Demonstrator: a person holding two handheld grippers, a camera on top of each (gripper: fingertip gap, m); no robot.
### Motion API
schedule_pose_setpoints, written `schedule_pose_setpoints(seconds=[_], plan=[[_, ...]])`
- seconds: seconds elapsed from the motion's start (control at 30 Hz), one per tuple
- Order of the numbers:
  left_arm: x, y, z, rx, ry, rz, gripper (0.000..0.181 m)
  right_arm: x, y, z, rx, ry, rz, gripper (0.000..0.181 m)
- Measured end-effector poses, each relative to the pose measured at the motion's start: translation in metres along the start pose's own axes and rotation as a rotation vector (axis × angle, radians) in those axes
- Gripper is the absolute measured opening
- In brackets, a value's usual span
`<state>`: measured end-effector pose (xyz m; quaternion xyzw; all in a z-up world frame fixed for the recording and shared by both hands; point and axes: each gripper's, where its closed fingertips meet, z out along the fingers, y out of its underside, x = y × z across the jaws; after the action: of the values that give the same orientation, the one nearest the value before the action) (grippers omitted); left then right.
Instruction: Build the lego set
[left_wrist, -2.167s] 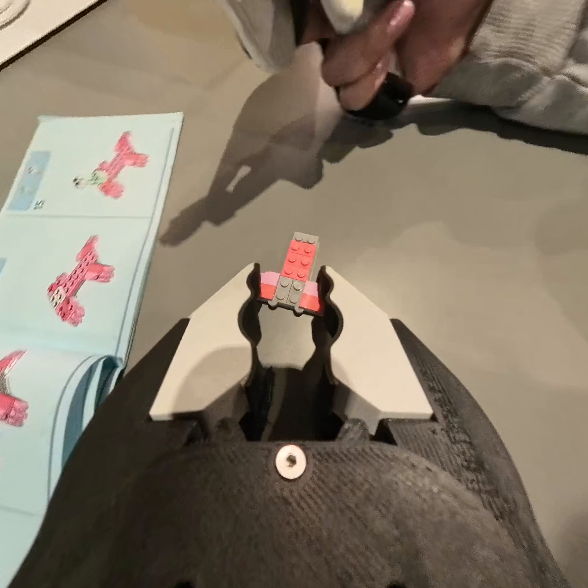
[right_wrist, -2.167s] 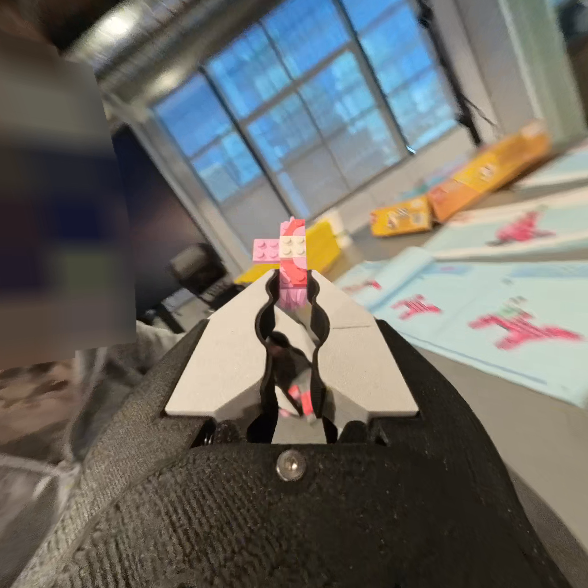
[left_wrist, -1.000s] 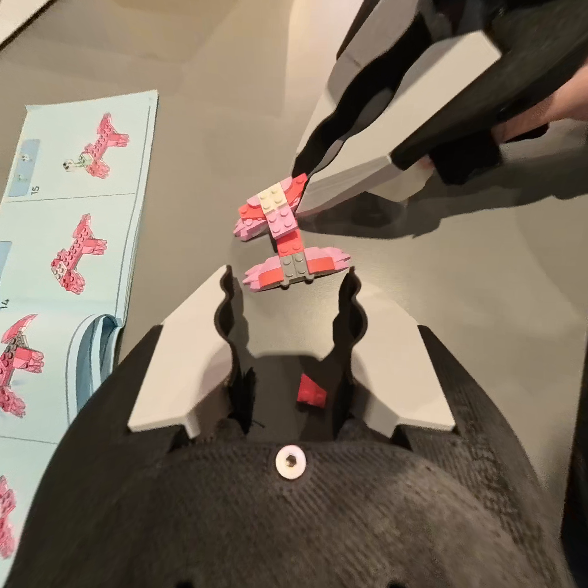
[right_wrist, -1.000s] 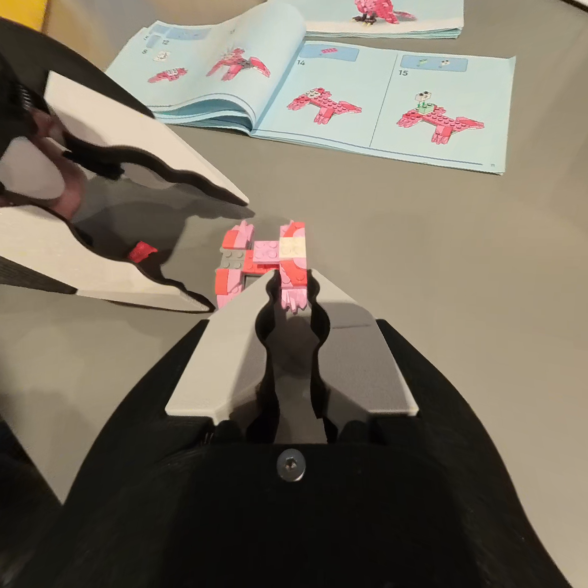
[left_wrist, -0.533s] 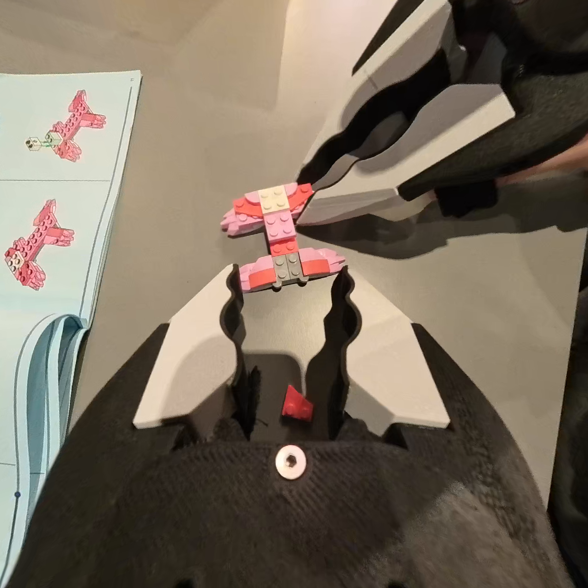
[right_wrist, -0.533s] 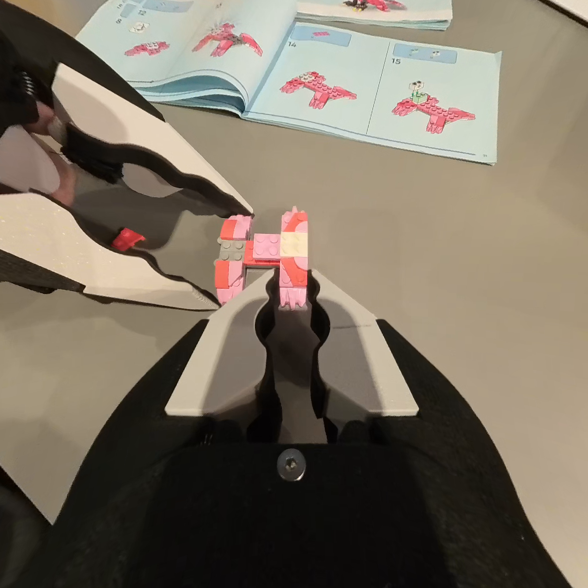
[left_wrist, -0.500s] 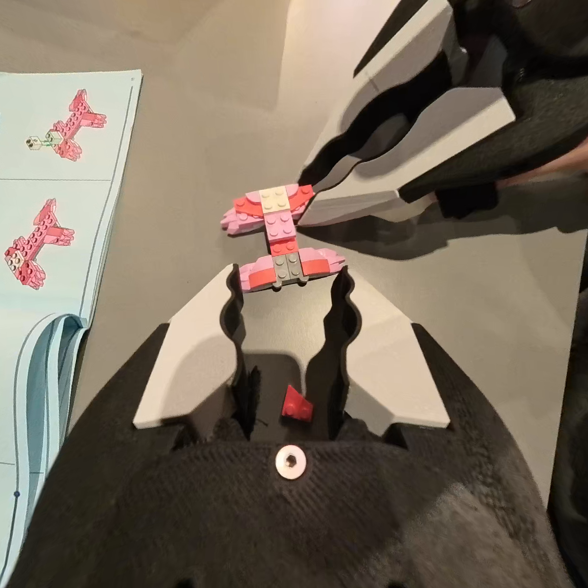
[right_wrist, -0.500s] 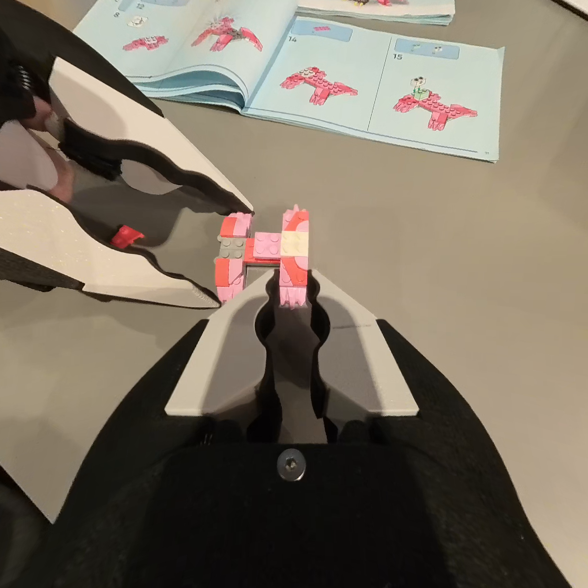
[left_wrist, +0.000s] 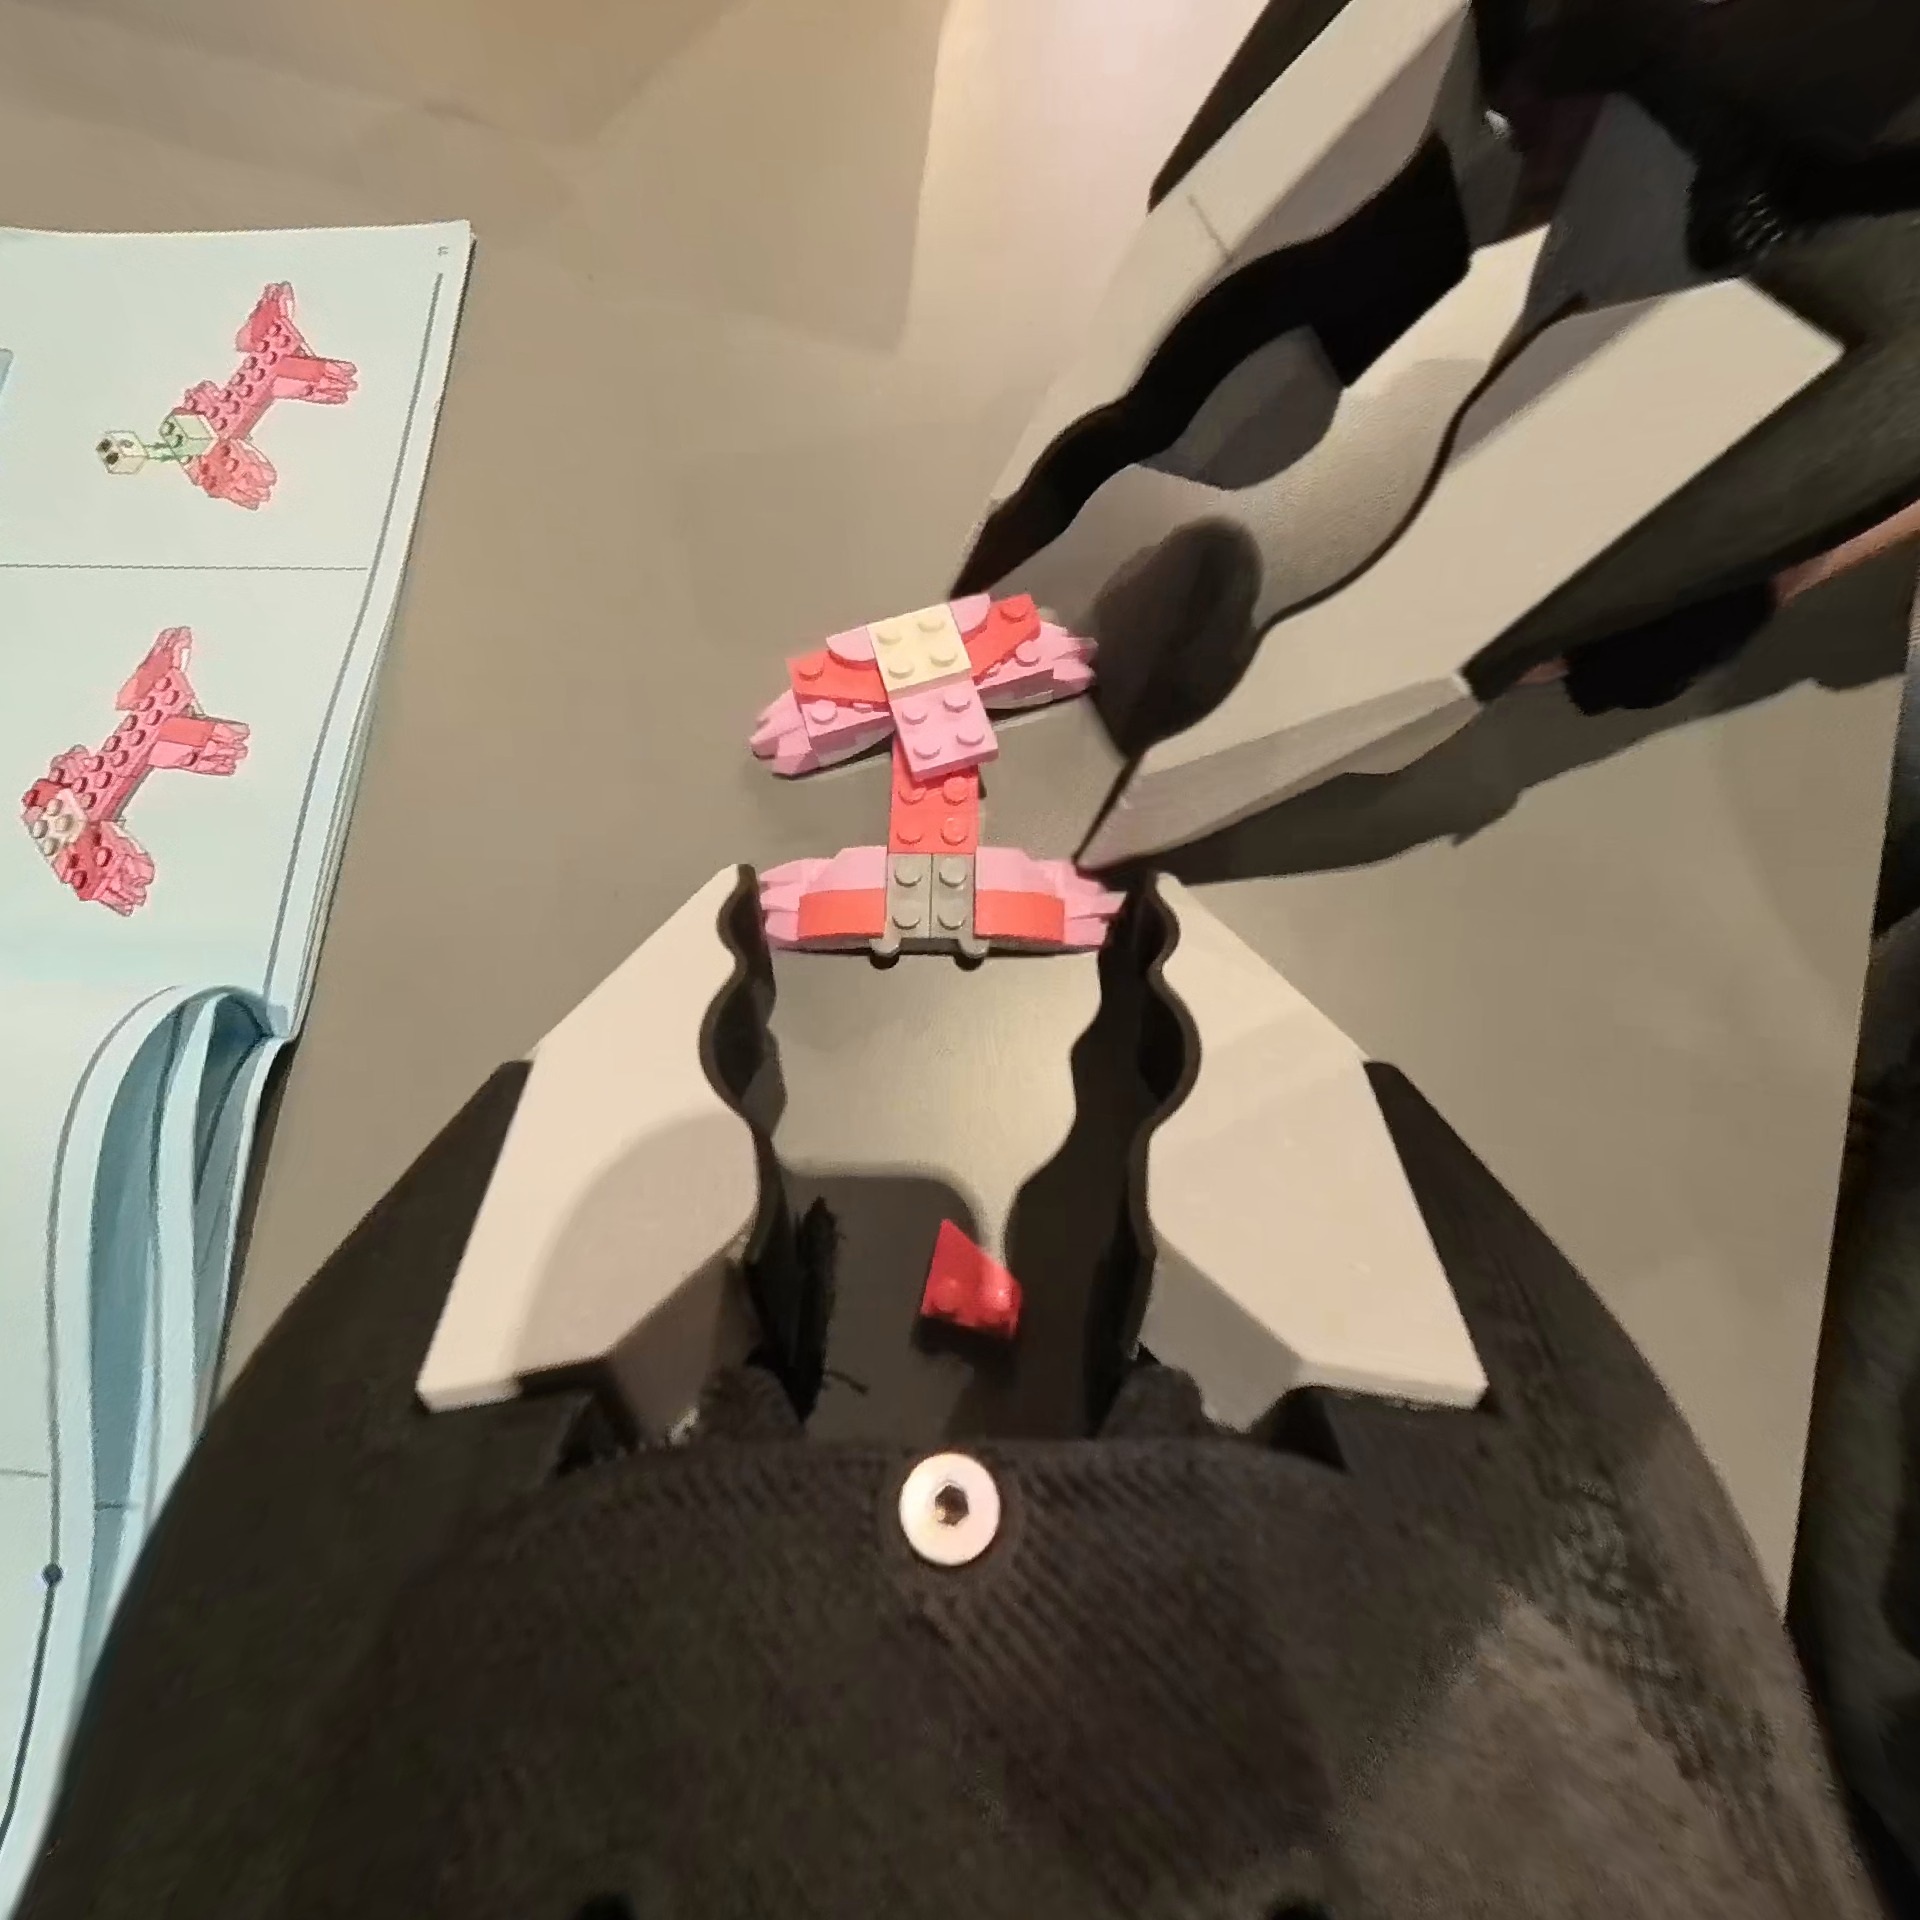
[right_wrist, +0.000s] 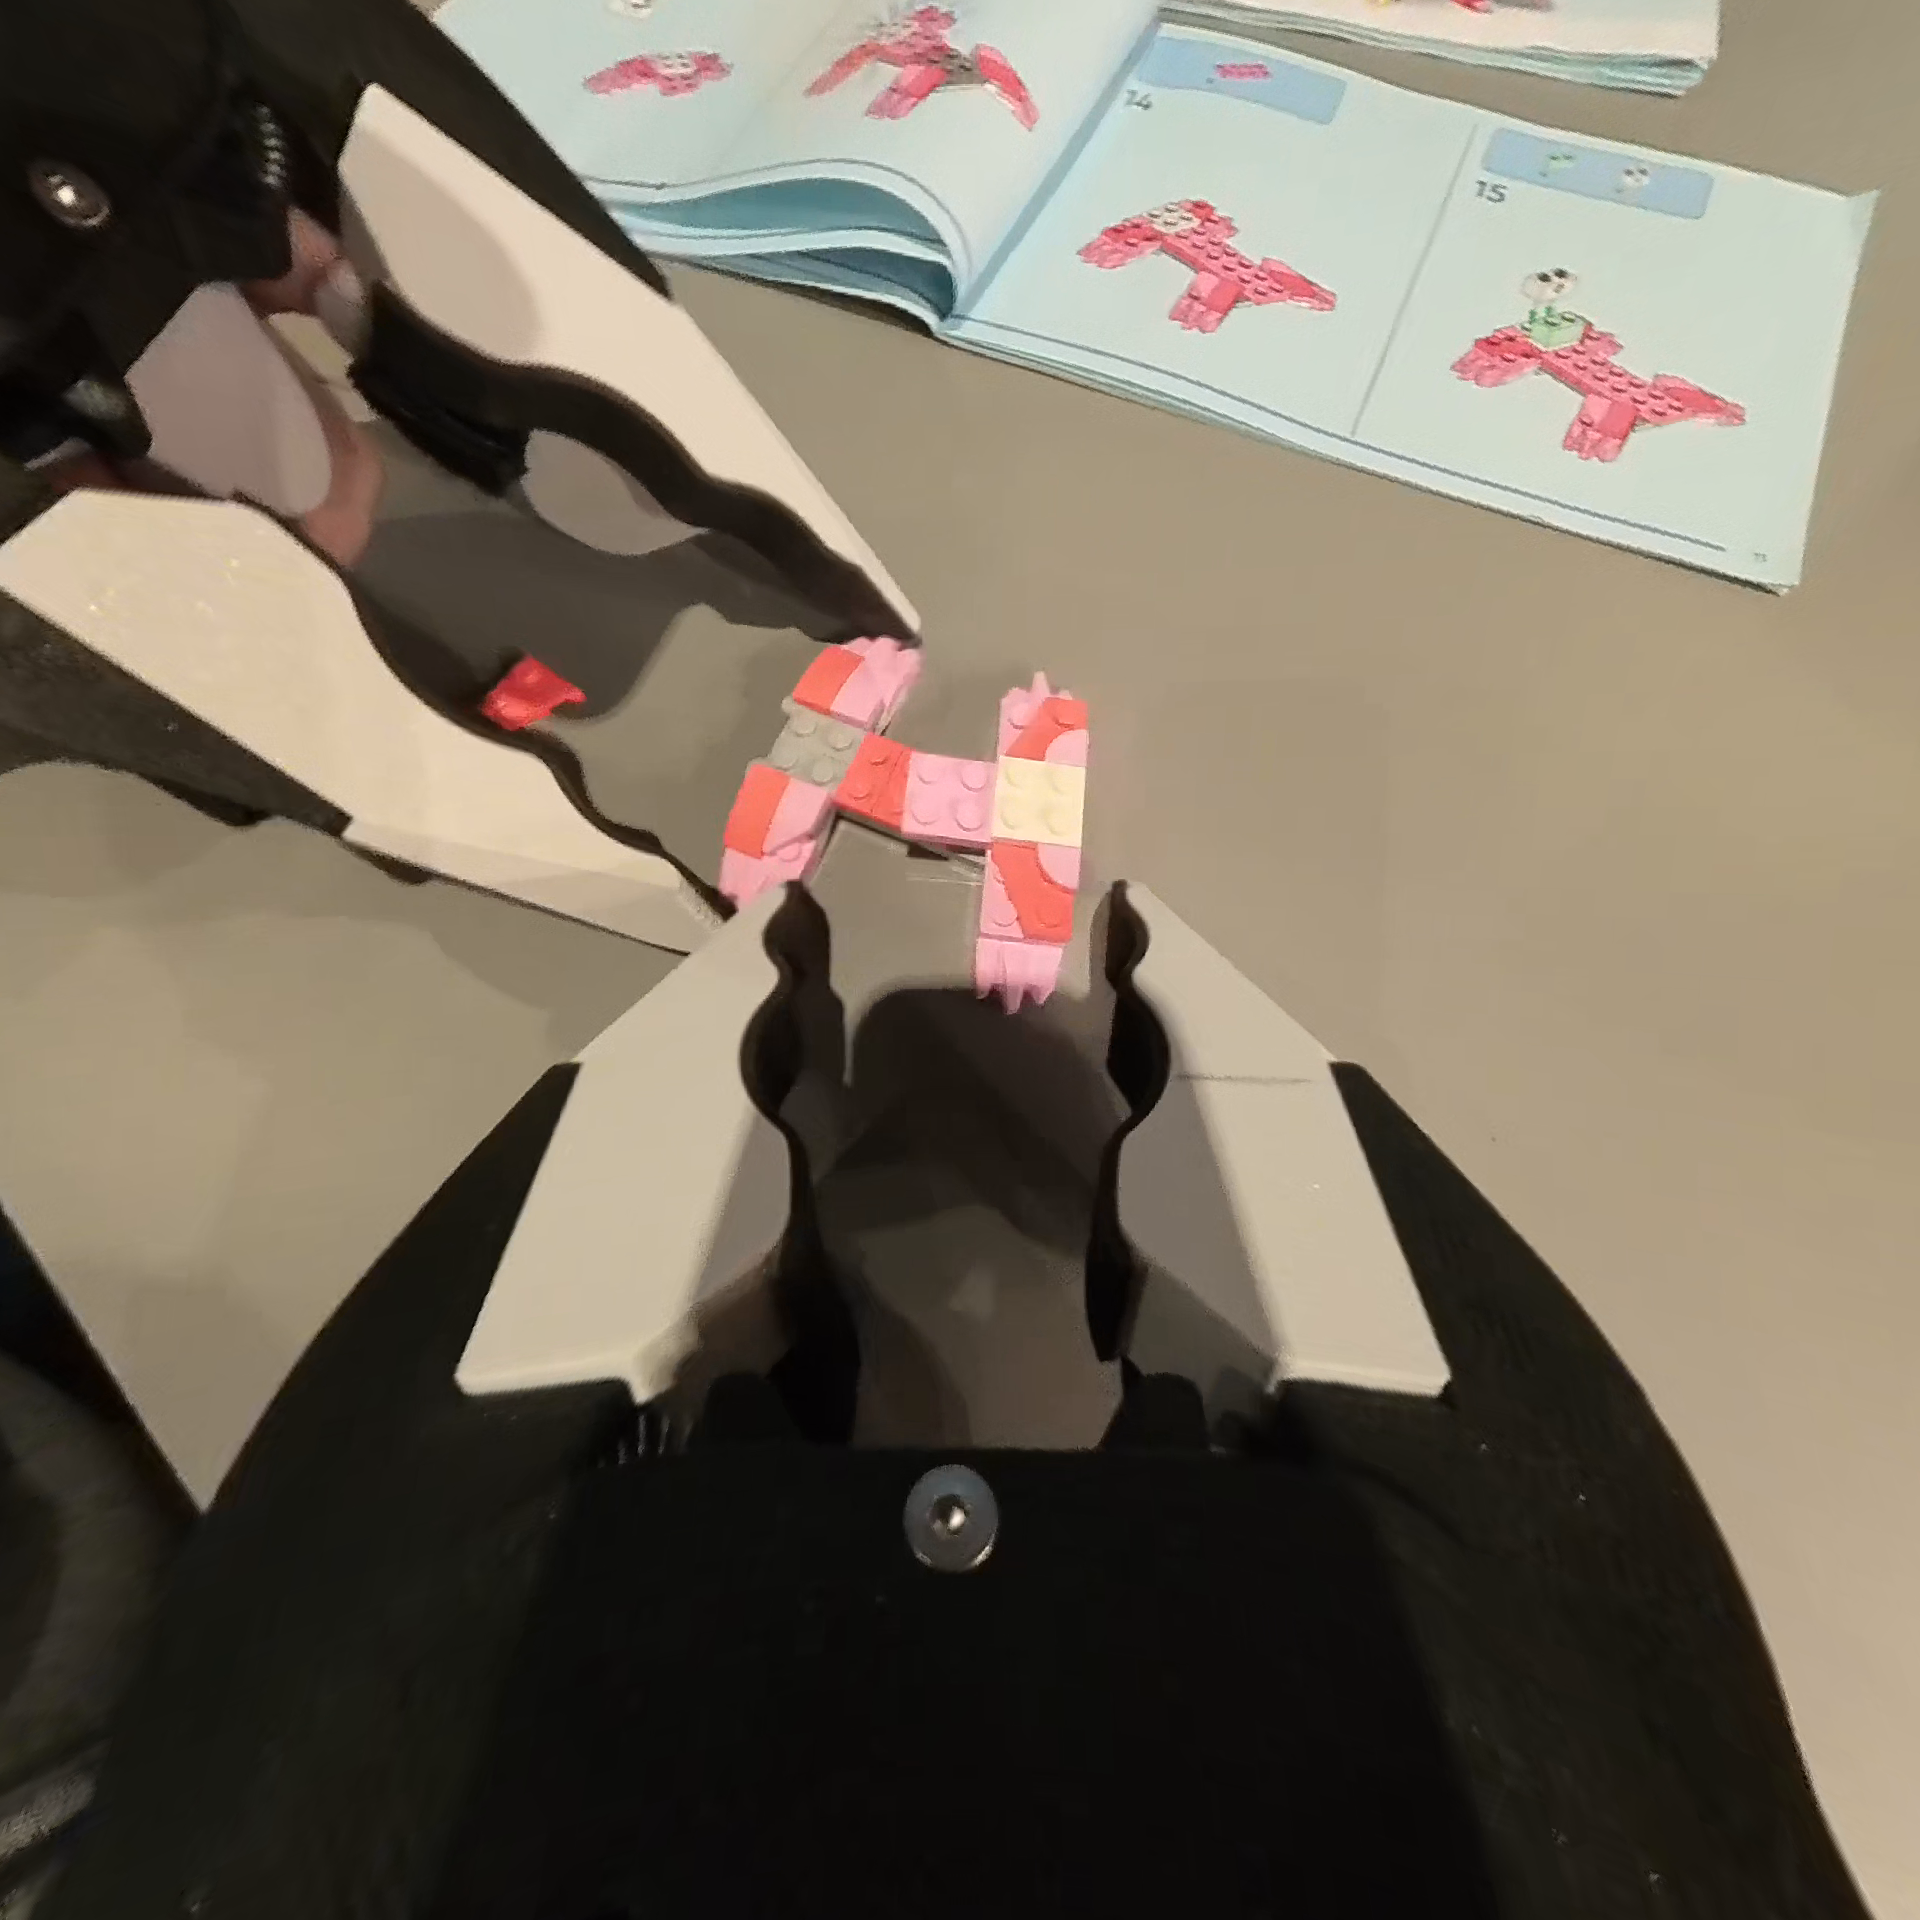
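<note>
A grey table (left_wrist: 644, 540) carries everything here, and on it an open light-blue instruction booklet (right_wrist: 1382, 270) lies spread out well beyond the work, its pages showing pink model drawings. The left gripper (left_wrist: 940, 894) has its jaws spread wide, with their tips at either end of the near wing row of the lego build (left_wrist: 925, 769); whether those tips actually touch the wings cannot be told. The right gripper (right_wrist: 951, 904) also stands with its jaws parted and holds nothing, one tip just beside the far wing row and the other near the left gripper's right fingertip. The lego build, H-shaped in pink, coral and lilac with grey and cream plates, lies flat on the table between the two grippers. A small red lego piece (left_wrist: 966, 1294) lies on the table between the left gripper's fingers, back near its body.
</note>
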<state>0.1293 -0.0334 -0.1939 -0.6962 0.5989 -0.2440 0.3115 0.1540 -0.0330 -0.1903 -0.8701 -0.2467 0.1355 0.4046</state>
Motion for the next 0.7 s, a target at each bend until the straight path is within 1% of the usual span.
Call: schedule_pose_setpoints(seconds=[0.07, 0.2, 0.27, 0.3, 0.33, 0.43, 0.57, 0.7], plan=[[-0.002, -0.001, -0.005, 0.02, -0.008, -0.005, 0.072, -0.003, -0.002, -0.004, 0.024, -0.03, -0.045, 0.062], [0.0, -0.003, -0.017, 0.075, 0.03, -0.054, 0.072, -0.002, -0.003, -0.013, 0.079, -0.103, -0.074, 0.062], [0.002, -0.002, -0.023, 0.084, 0.056, -0.058, 0.068, 0.001, -0.002, -0.018, 0.097, -0.135, -0.086, 0.062], [0.004, 0.0, -0.024, 0.077, 0.071, -0.062, 0.062, 0.004, -0.002, -0.02, 0.1, -0.141, -0.095, 0.061], [0.006, 0.002, -0.025, 0.066, 0.089, -0.073, 0.057, 0.006, -0.001, -0.021, 0.098, -0.147, -0.107, 0.061], [0.011, 0.003, -0.025, 0.054, 0.121, -0.107, 0.049, 0.012, 0.004, -0.021, 0.073, -0.167, -0.117, 0.055], [0.011, 0.002, -0.021, 0.046, 0.094, -0.121, 0.046, 0.008, 0.002, -0.015, 0.063, -0.22, -0.108, 0.051], [0.015, 0.0, -0.018, 0.061, 0.11, -0.153, 0.045, 0.0, 0.002, -0.01, 0.029, -0.245, -0.124, 0.049]])
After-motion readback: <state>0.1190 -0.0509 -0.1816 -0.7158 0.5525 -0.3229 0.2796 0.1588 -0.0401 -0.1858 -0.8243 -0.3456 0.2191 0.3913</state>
